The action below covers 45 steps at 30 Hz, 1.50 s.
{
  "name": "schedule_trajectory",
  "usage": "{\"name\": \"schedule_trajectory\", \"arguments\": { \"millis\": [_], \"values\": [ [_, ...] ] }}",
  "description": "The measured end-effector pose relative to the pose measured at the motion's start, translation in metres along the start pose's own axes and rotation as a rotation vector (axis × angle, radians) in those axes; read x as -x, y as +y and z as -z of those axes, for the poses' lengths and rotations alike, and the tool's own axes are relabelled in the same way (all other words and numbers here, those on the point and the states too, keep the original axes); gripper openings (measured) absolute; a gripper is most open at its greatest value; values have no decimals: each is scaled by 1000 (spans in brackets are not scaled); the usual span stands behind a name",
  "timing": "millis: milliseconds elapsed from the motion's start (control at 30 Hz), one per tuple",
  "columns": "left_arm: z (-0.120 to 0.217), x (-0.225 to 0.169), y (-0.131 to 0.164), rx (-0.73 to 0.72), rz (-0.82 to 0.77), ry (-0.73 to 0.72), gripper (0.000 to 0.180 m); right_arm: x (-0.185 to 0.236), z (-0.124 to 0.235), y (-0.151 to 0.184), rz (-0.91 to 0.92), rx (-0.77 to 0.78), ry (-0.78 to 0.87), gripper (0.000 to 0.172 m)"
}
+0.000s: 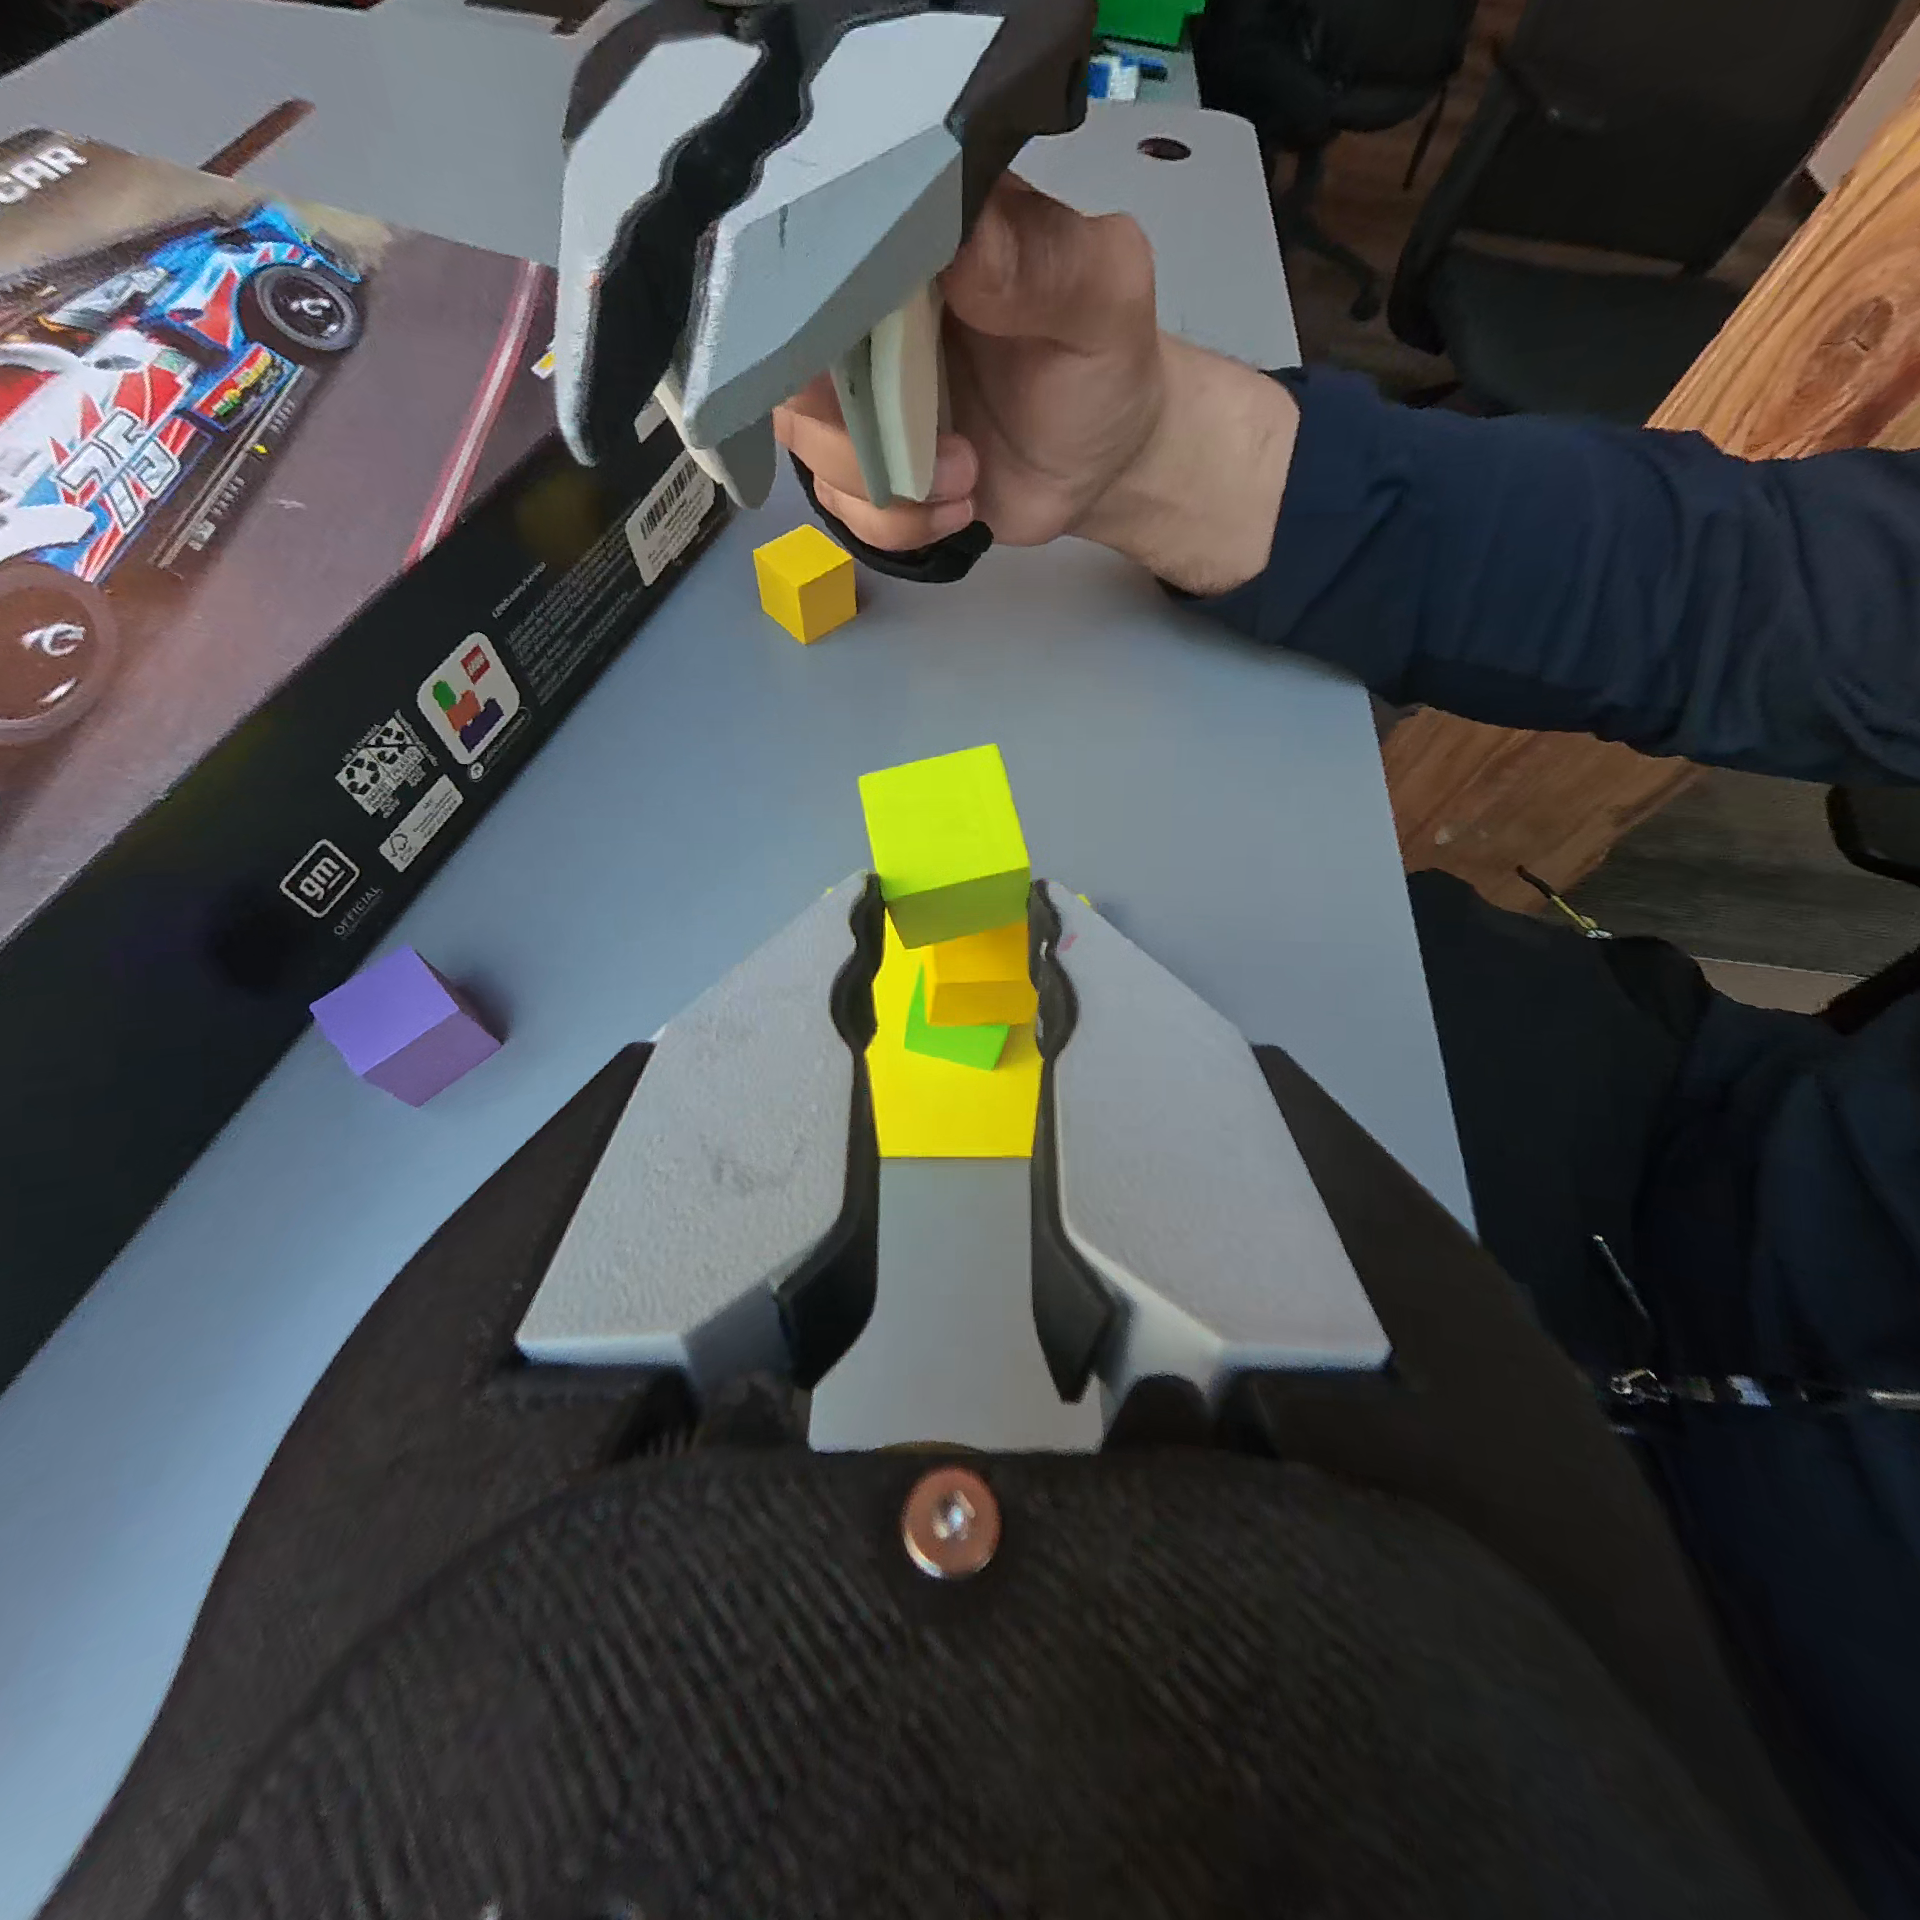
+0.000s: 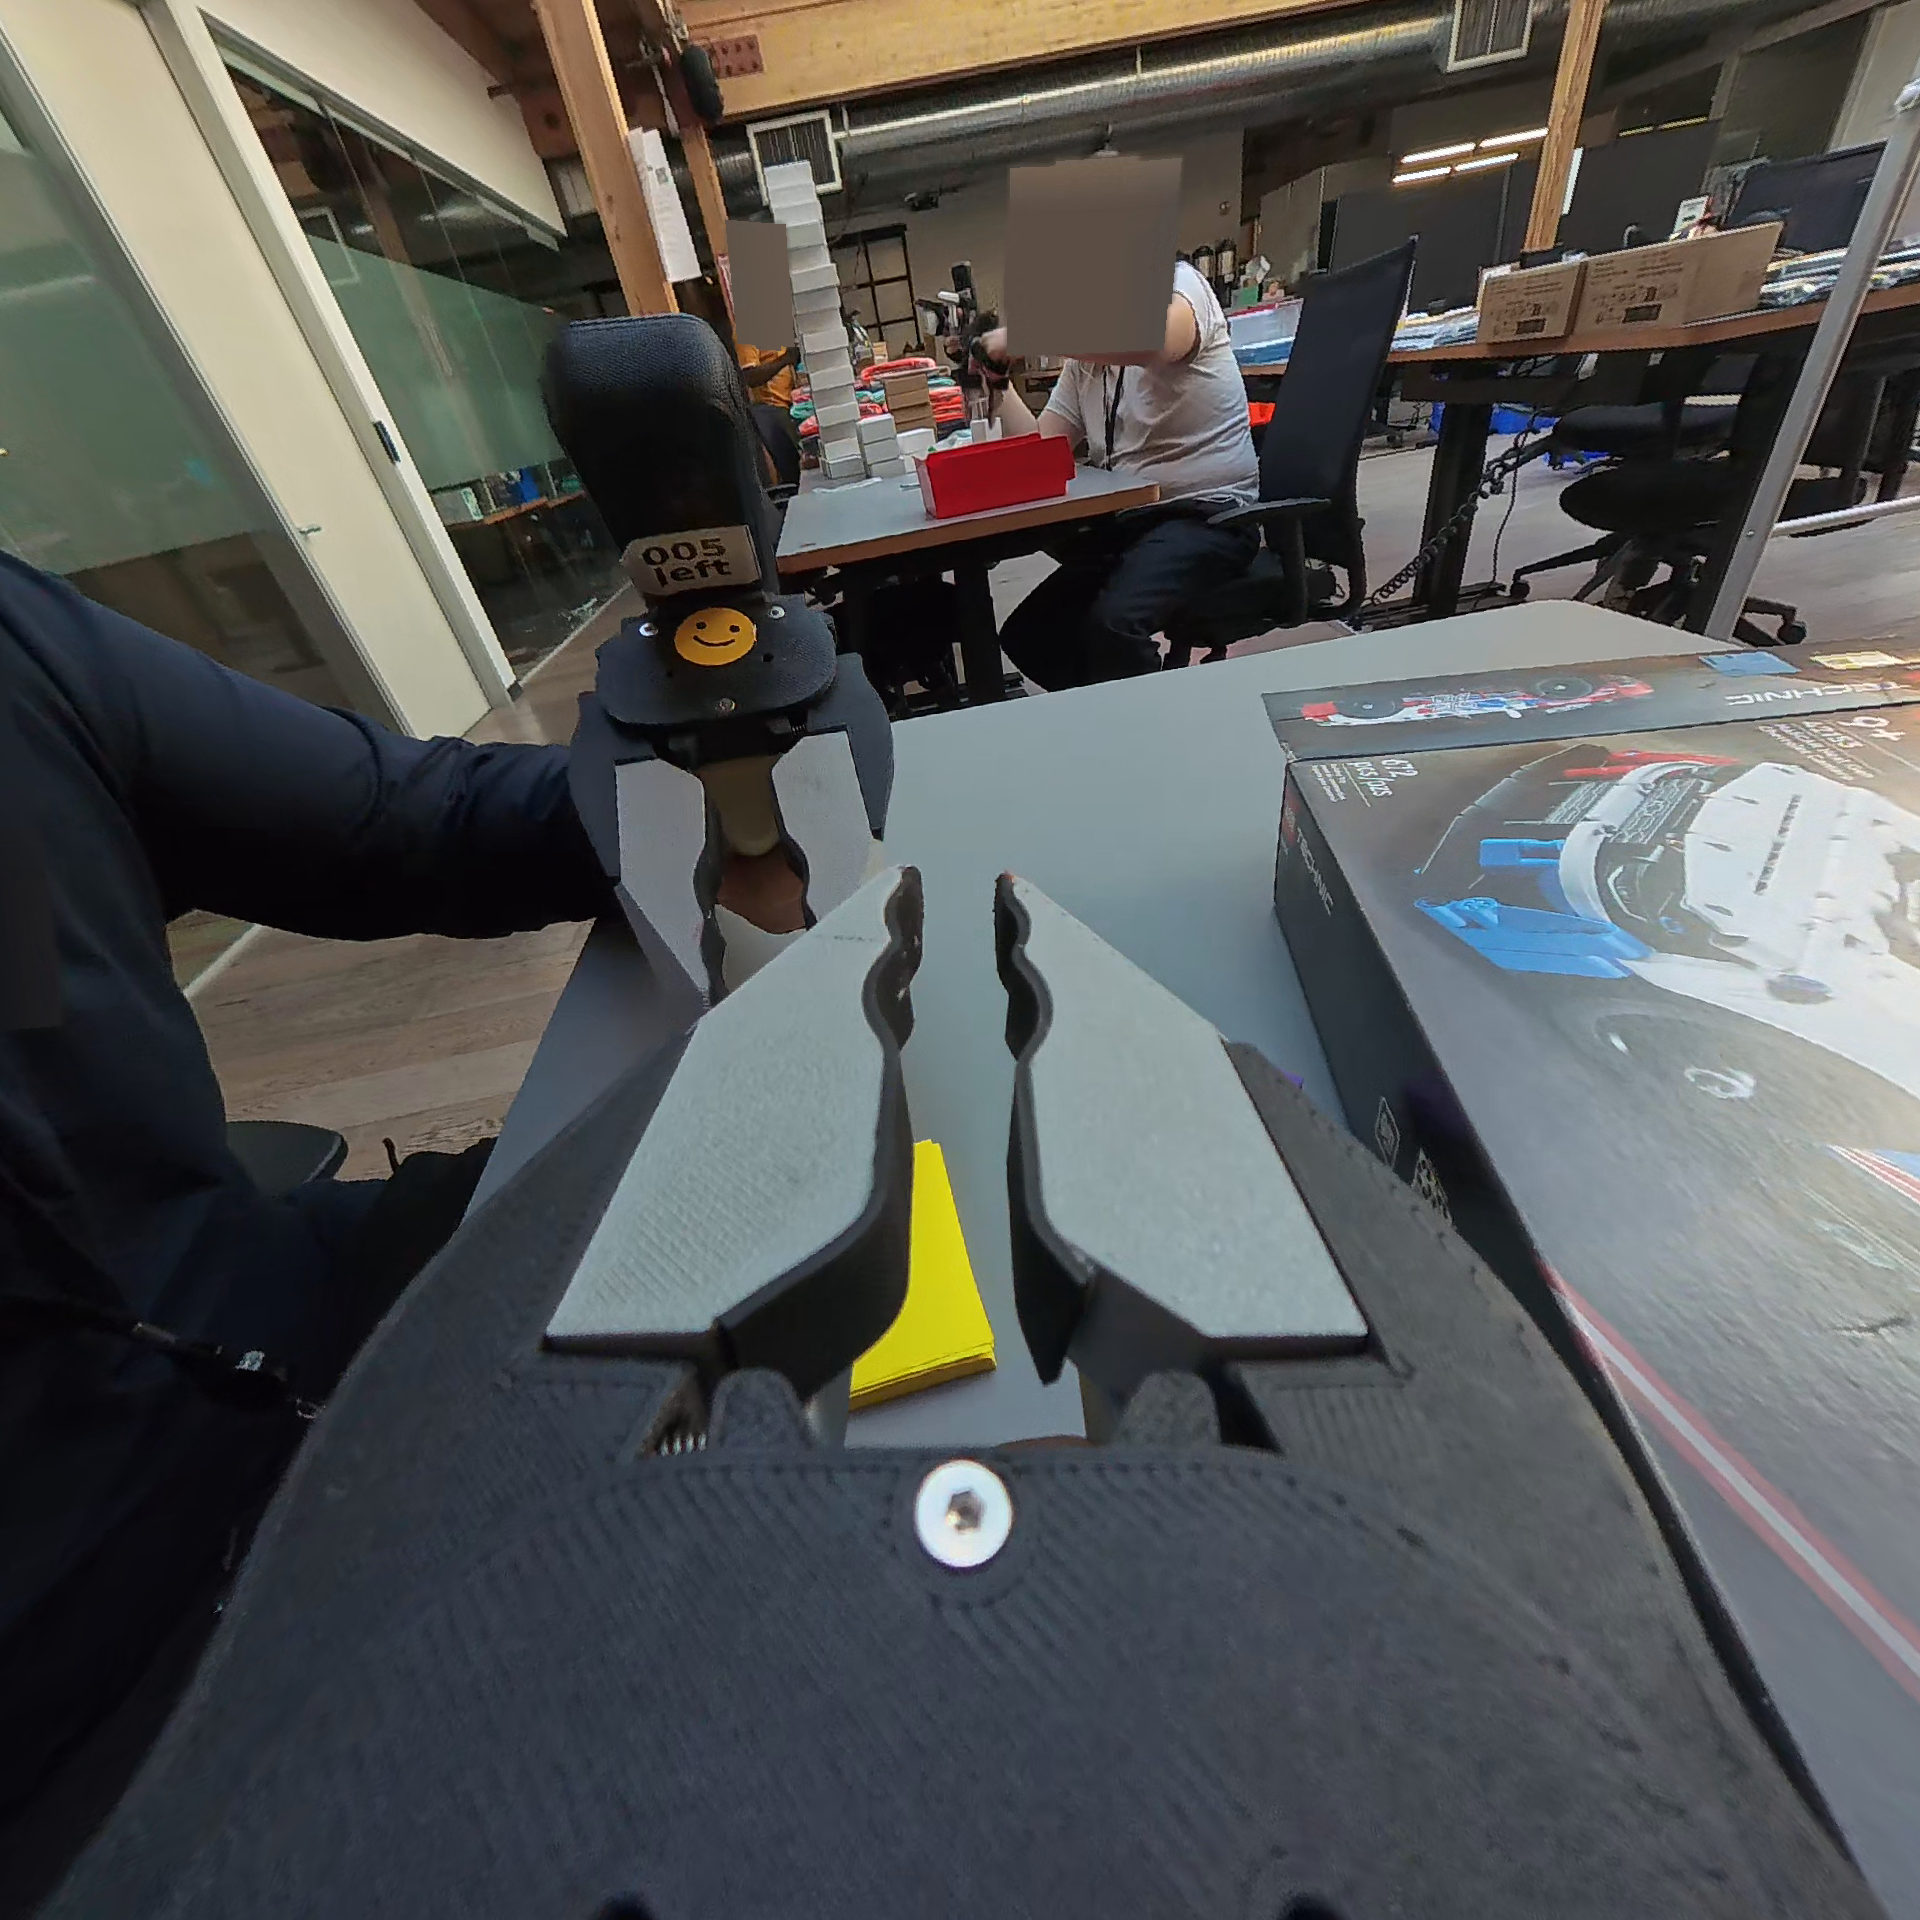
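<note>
On the grey counter (image 1: 1195, 748), a block stack stands between the left hand-held gripper (image 1: 951, 904) fingers.
Its pads grip the lime block (image 1: 940, 831) topping orange (image 1: 982, 982) and green (image 1: 951, 1039) blocks on yellow paper (image 1: 951, 1117). The right hand-held gripper (image 2: 956, 894) hangs above, slightly parted, bare. A purple block (image 1: 405, 1023), yellow block (image 1: 805, 582) and toy-car box (image 1: 260, 520) lie nearby; office beyond.

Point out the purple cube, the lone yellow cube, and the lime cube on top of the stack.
purple cube (image 1: 400, 1023): left wrist view, top face.
yellow cube (image 1: 805, 582): left wrist view, front edge.
lime cube (image 1: 940, 821): left wrist view, top face.
</note>
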<state>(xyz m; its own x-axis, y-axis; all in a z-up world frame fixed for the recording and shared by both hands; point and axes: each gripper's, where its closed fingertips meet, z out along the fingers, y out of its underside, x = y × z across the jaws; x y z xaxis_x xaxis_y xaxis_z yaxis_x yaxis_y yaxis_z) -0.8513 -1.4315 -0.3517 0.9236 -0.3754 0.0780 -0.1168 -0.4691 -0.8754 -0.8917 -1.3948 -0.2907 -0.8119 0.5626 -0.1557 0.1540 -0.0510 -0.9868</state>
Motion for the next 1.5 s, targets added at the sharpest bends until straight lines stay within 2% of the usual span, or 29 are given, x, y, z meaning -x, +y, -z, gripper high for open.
{"name": "schedule_trajectory", "arguments": {
  "millis": [333, 633, 733, 900, 1000, 1133, 1500],
  "values": [
    [-9, -9, 17, 82, -4, 58, 28, 1, -1, 1, 5, 8, -3, 12],
    [2, -6, 0, -10, 22, 64, 44, 1, 0, -2, 9, -7, 3, 11],
    [10, 11, -5, -50, 49, 1, 46, 0, 2, -4, 12, -18, 9, 11],
    [25, 57, -6, -114, 137, -193, 45, -4, 5, -10, 19, -47, 36, 10],
    [29, 88, 6, -104, 168, -324, 45, -7, 7, -12, 15, -63, 52, 10],
    [29, 122, 31, -12, 166, -481, 48, -10, 7, -12, 14, -65, 73, 10],
    [-6, 142, 55, 115, 170, -529, 58, -8, 6, -16, 15, -80, 75, 10]
  ]
}}
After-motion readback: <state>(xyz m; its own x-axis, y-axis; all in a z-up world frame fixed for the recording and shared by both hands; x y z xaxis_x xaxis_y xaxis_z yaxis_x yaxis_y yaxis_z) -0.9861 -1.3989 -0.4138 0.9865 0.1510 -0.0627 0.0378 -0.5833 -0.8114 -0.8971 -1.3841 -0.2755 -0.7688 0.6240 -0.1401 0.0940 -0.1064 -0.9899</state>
